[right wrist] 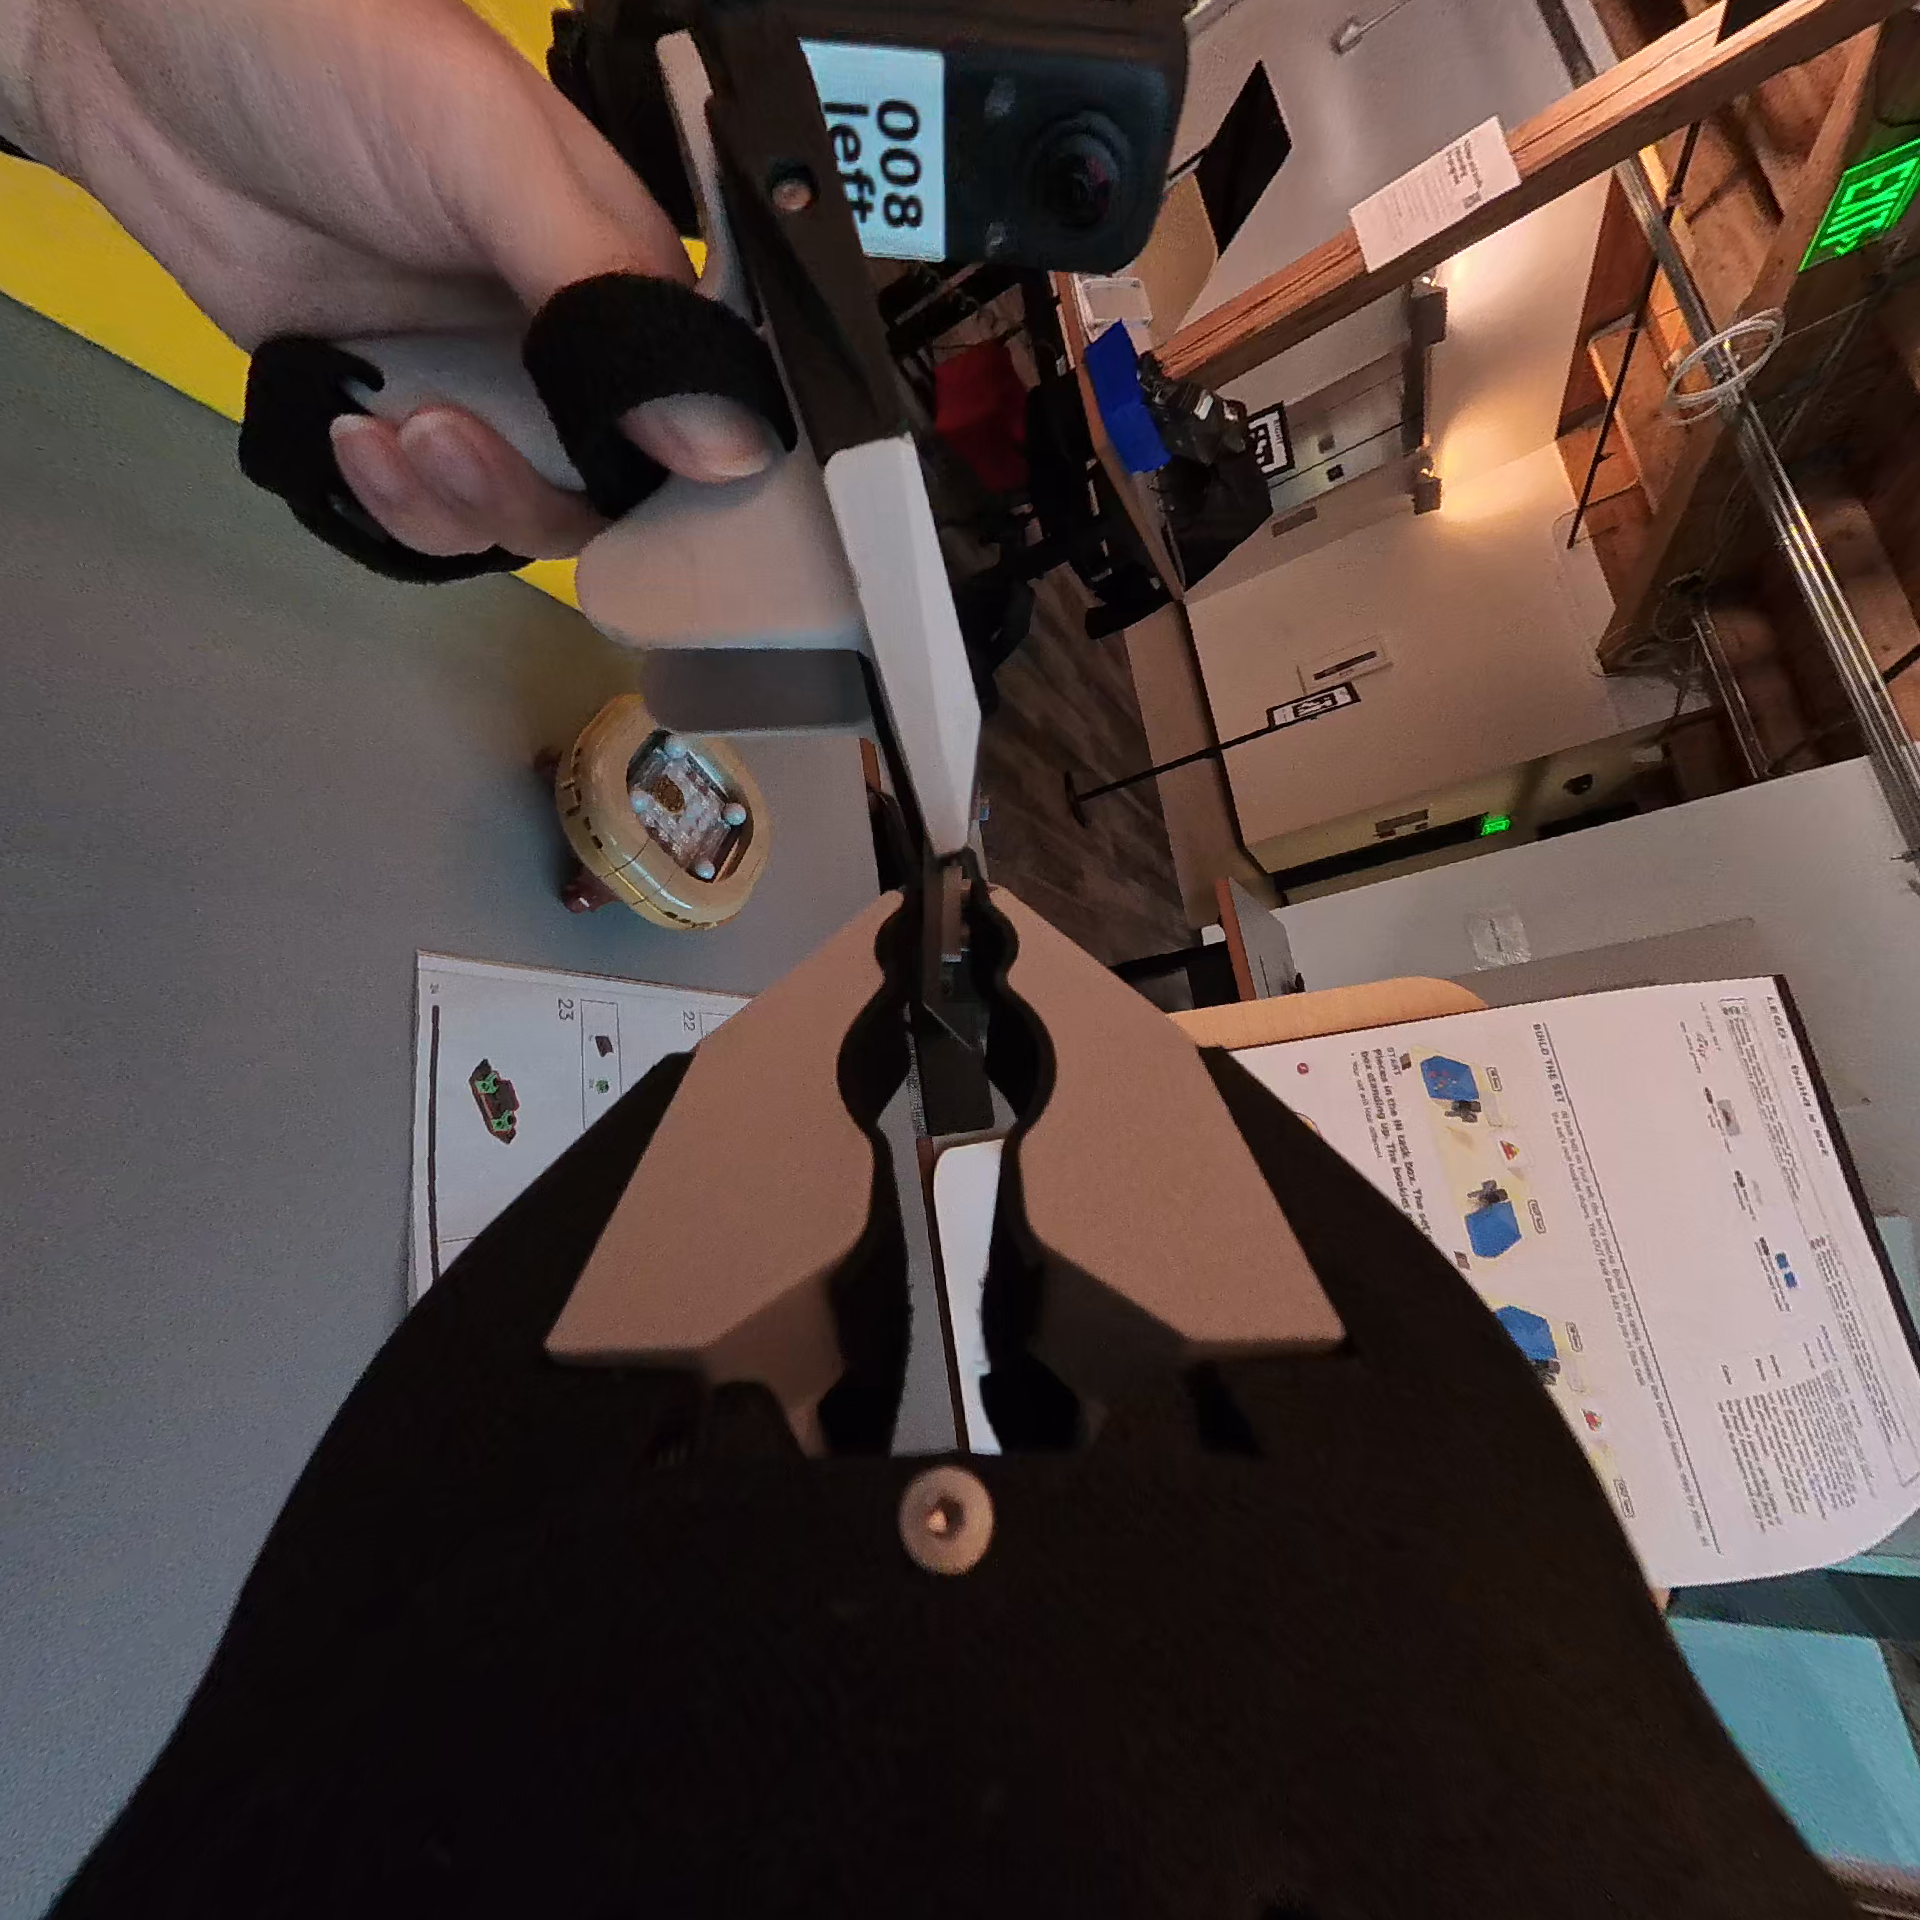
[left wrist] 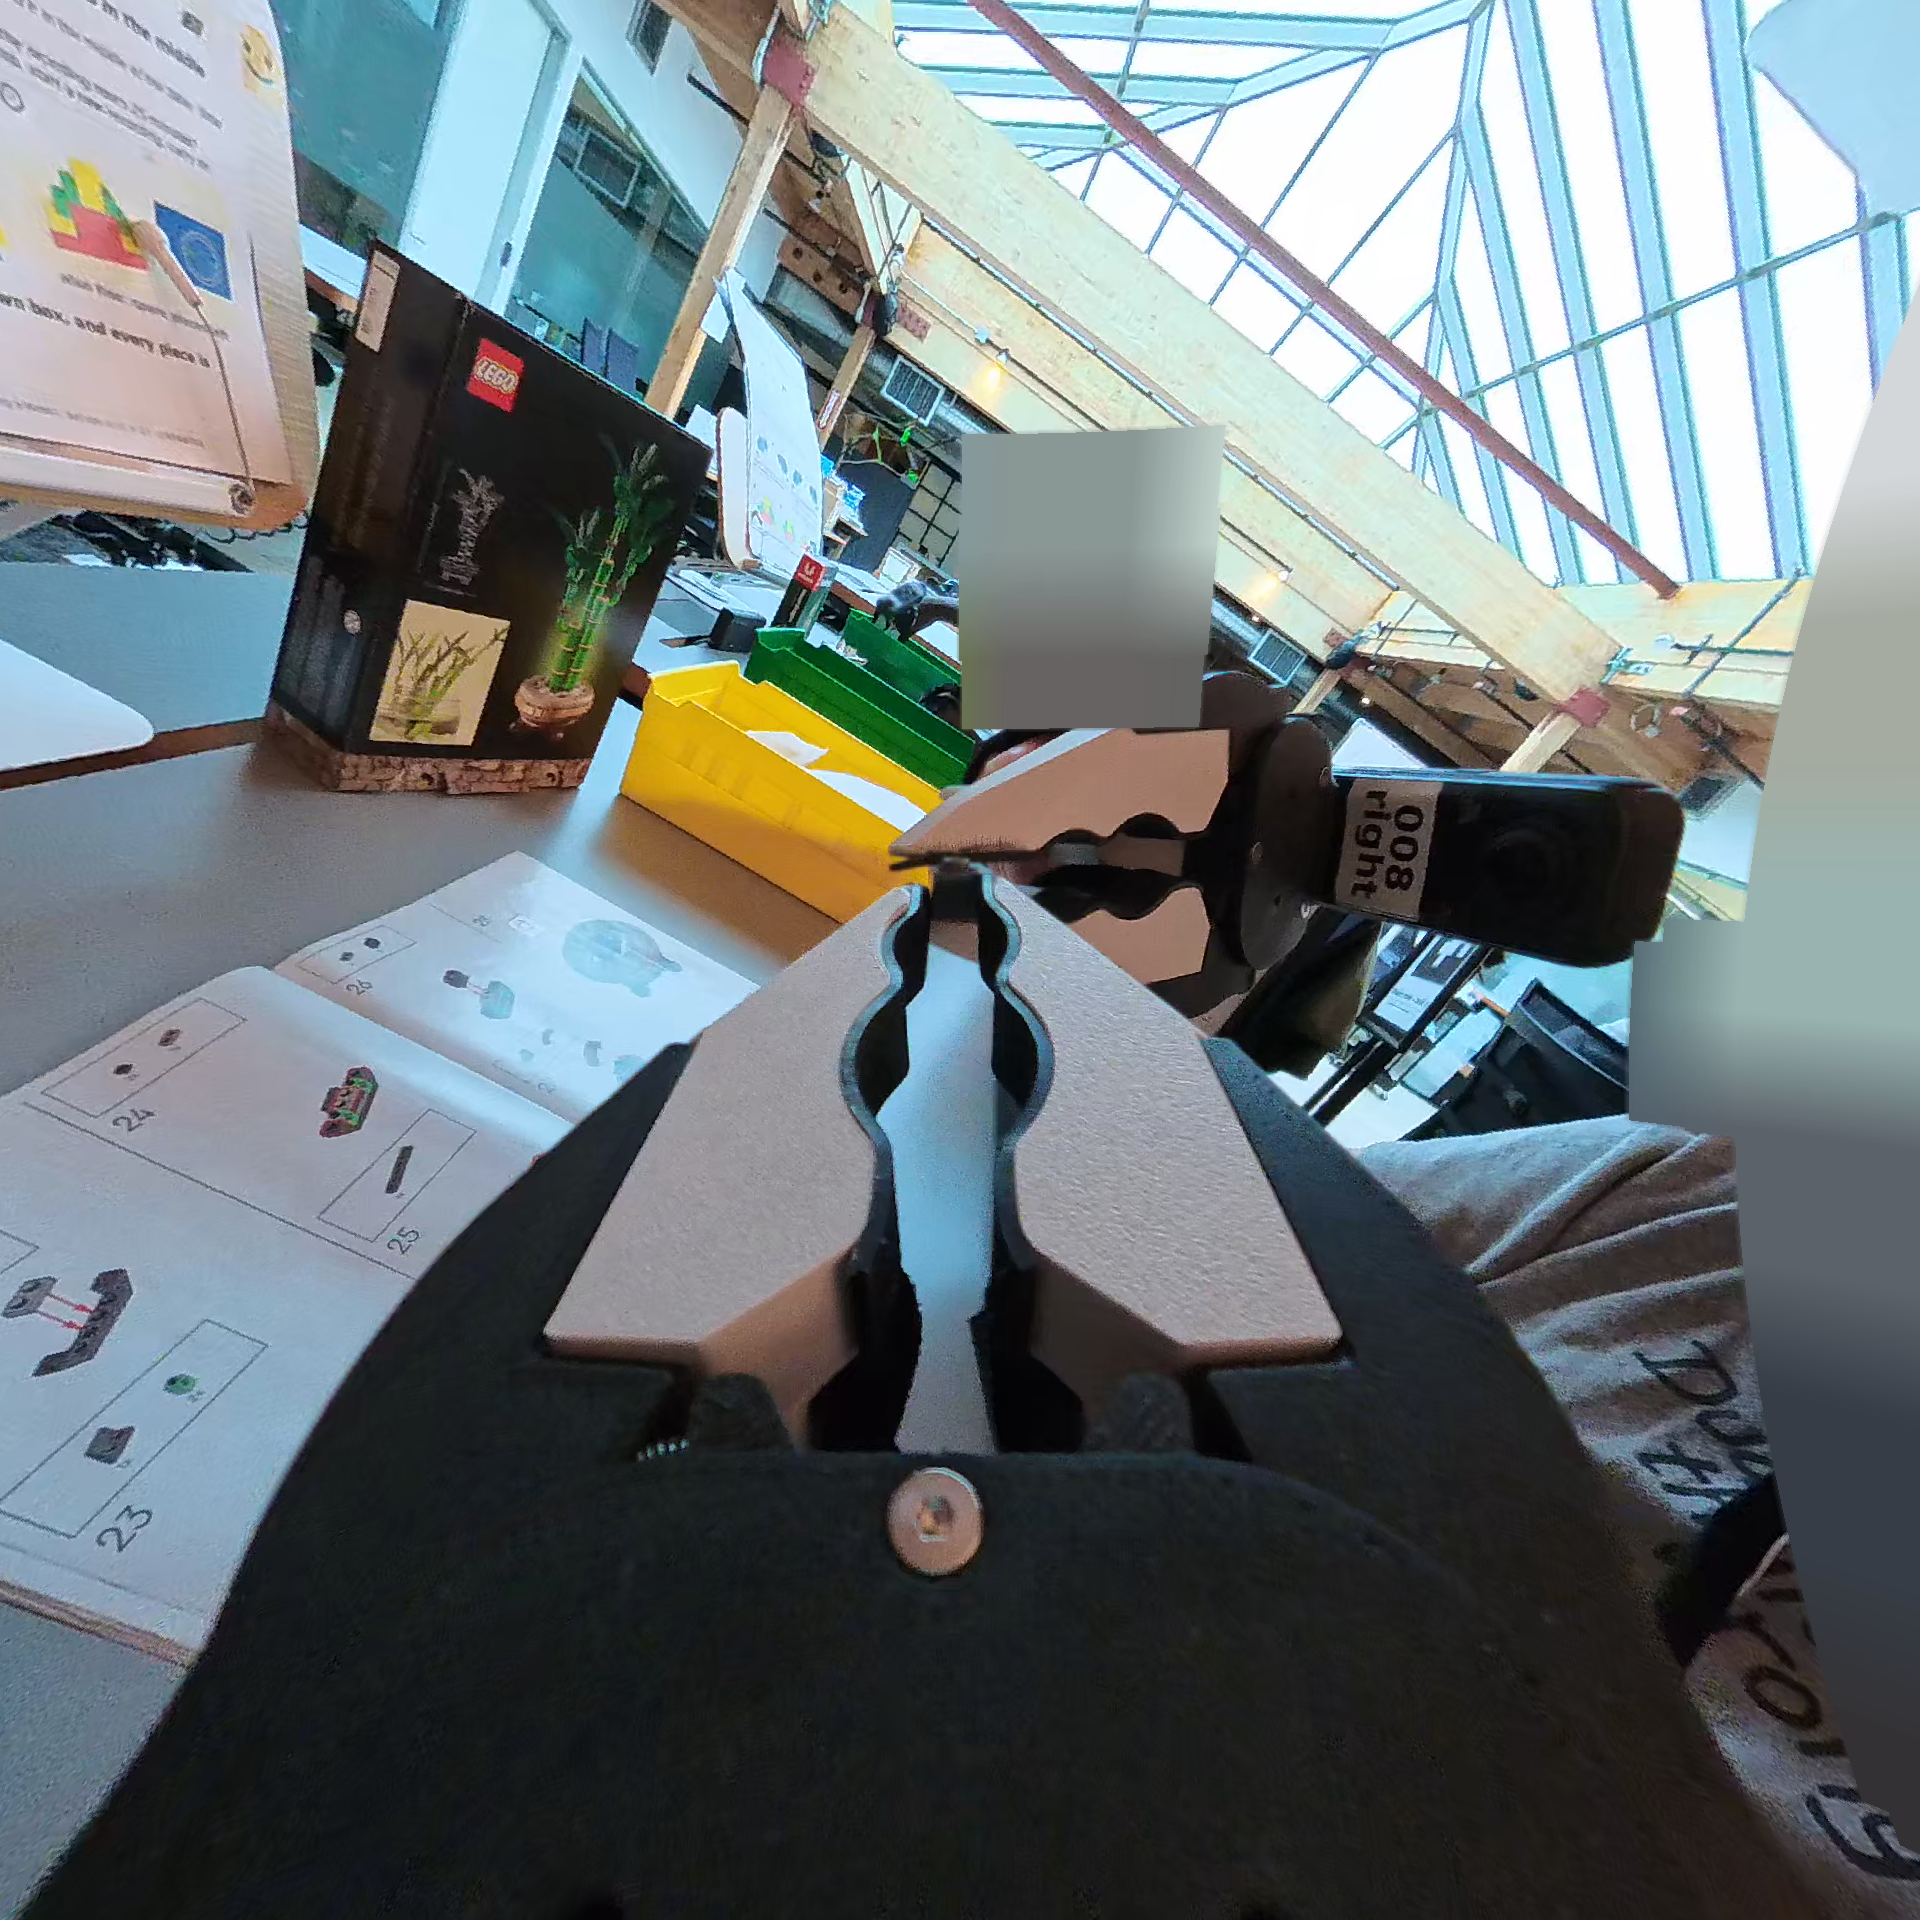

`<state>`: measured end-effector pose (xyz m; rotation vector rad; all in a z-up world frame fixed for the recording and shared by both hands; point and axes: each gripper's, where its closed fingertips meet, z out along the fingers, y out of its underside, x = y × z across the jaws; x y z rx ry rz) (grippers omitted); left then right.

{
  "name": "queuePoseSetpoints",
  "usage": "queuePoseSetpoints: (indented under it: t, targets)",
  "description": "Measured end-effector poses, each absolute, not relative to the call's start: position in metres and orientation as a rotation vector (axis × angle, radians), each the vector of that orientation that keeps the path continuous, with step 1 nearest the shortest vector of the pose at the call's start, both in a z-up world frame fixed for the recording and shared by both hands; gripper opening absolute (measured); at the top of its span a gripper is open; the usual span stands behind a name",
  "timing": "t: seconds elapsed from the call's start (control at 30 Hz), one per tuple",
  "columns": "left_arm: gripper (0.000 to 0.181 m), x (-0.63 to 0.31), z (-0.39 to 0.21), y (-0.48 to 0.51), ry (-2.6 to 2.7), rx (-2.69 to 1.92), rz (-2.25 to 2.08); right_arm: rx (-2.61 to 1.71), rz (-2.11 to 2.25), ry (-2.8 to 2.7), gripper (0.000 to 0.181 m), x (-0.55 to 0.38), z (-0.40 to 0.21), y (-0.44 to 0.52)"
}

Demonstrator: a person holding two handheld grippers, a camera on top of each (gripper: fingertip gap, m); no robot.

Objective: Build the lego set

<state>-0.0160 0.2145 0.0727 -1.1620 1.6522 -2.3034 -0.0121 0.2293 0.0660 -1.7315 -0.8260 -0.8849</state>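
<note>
My left gripper (left wrist: 951, 896) and my right gripper (right wrist: 945, 899) meet tip to tip in the air above the table. In the right wrist view a thin dark lego piece (right wrist: 948, 1029) sits between the right fingers, and the left gripper (right wrist: 954, 844) comes down from above onto its far end. In the left wrist view the right gripper (left wrist: 920, 850) reaches in from the right, with a small dark piece (left wrist: 951, 871) at both tips. I cannot tell whether this is one piece or two joined. A tan round pot build (right wrist: 660, 810) stands on the grey table.
The open instruction booklet (left wrist: 312, 1143) lies on the table below the grippers. A black lego box (left wrist: 468, 540) stands behind it, with a yellow tray (left wrist: 748, 769) and a green tray (left wrist: 862, 675) beside it. A printed sheet on a board (right wrist: 1610, 1247) stands nearby. The tips of both grippers are at nearly the same place.
</note>
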Motion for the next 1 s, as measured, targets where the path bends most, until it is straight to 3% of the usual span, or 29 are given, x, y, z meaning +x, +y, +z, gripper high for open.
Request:
queuePoseSetpoints:
  t: [0.33,0.43,1.0]
  targets:
    - [0.005,-0.016,0.07,0.214,1.673,-1.153,-2.272,-1.729,-0.932,-0.8,0.012,-0.006,0.068,0.23]
    - [0.005,-0.015,0.069,0.215,1.667,-1.167,-2.266,-1.736,-0.96,-0.822,0.006,-0.007,0.065,0.232]
    - [0.006,-0.014,0.058,0.211,1.763,-1.173,-2.157,-1.742,-0.952,-0.882,0.005,-0.007,0.053,0.229]
